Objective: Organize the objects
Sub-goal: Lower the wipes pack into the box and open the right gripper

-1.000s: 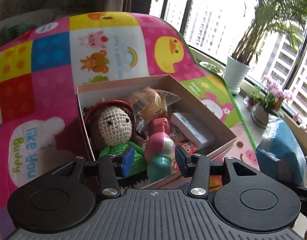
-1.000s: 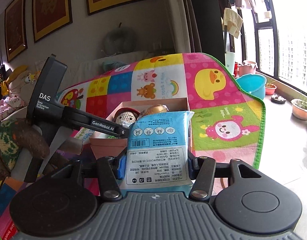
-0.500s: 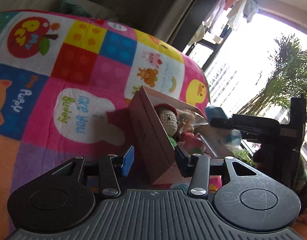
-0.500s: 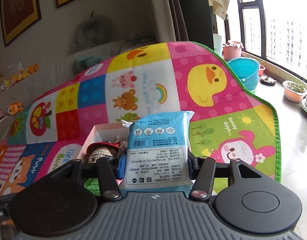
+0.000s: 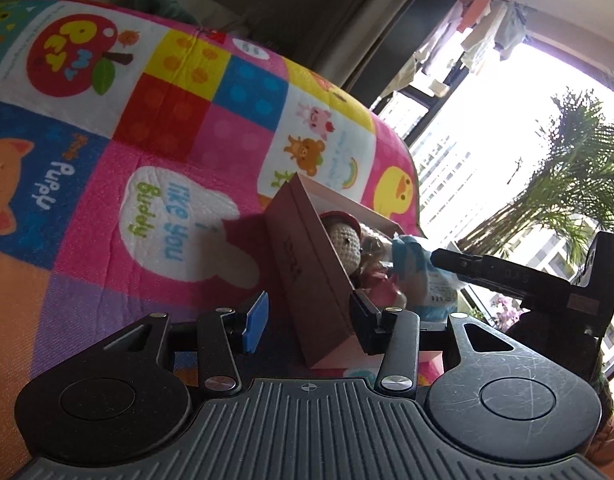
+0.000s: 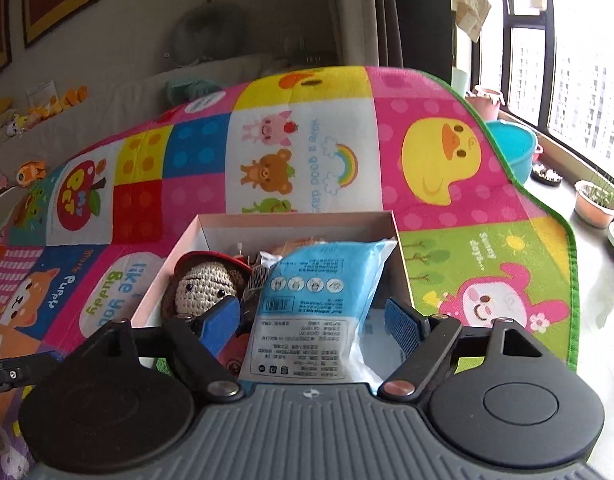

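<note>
A pink cardboard box [image 6: 291, 220] sits on a colourful play mat [image 6: 307, 140]. A crocheted doll [image 6: 203, 284] lies in it. A blue tissue pack [image 6: 315, 304] leans inside the box between the fingers of my right gripper [image 6: 311, 324], which is open and no longer clamps it. In the left wrist view my left gripper [image 5: 307, 320] is open, its fingers straddling the box's near left wall [image 5: 307, 272]. The doll [image 5: 347, 240], the blue pack [image 5: 423, 276] and the right gripper [image 5: 507, 276] show beyond that wall.
Potted plants [image 6: 597, 200] and a turquoise basin [image 6: 511, 148] stand on the windowsill at right. A sofa with small toys [image 6: 31, 168] runs behind the mat. A palm plant [image 5: 579, 184] fills the window in the left wrist view.
My right gripper has lowered the blue pack into the box and opened its fingers. My left gripper has swung to the box's left side and now straddles its wall.
</note>
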Action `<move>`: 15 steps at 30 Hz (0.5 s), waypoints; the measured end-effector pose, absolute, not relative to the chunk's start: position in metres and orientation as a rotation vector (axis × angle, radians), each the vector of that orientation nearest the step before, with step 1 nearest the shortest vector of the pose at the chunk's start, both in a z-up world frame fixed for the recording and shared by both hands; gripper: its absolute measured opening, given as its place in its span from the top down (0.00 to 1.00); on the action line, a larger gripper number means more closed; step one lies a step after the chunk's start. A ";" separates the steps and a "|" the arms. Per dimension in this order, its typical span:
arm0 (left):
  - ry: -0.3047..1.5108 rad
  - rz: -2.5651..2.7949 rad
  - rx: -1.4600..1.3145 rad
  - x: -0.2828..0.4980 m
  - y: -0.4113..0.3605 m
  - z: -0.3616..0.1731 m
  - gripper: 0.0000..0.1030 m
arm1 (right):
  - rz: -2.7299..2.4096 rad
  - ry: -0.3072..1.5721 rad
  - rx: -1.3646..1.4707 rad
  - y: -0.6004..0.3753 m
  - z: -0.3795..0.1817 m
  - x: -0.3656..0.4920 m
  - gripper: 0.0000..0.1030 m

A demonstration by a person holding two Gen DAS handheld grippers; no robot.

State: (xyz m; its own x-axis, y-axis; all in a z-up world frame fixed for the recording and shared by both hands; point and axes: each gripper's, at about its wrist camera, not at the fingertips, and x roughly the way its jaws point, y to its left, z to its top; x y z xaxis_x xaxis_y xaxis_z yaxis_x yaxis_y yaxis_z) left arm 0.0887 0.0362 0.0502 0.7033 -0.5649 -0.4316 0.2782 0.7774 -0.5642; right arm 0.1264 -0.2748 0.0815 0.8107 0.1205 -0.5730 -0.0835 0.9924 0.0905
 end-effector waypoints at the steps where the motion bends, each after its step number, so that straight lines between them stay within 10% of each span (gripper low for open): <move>1: 0.628 -0.499 -0.485 0.090 0.032 0.054 0.52 | 0.107 0.586 0.071 -0.280 0.089 0.123 0.22; 6: 0.615 -0.531 -0.423 0.094 0.005 0.076 0.52 | 0.130 0.582 0.168 -0.293 0.088 0.145 0.56; 15: 0.668 -0.476 -0.272 0.107 -0.032 0.093 0.52 | 0.221 0.607 0.369 -0.310 0.053 0.145 0.53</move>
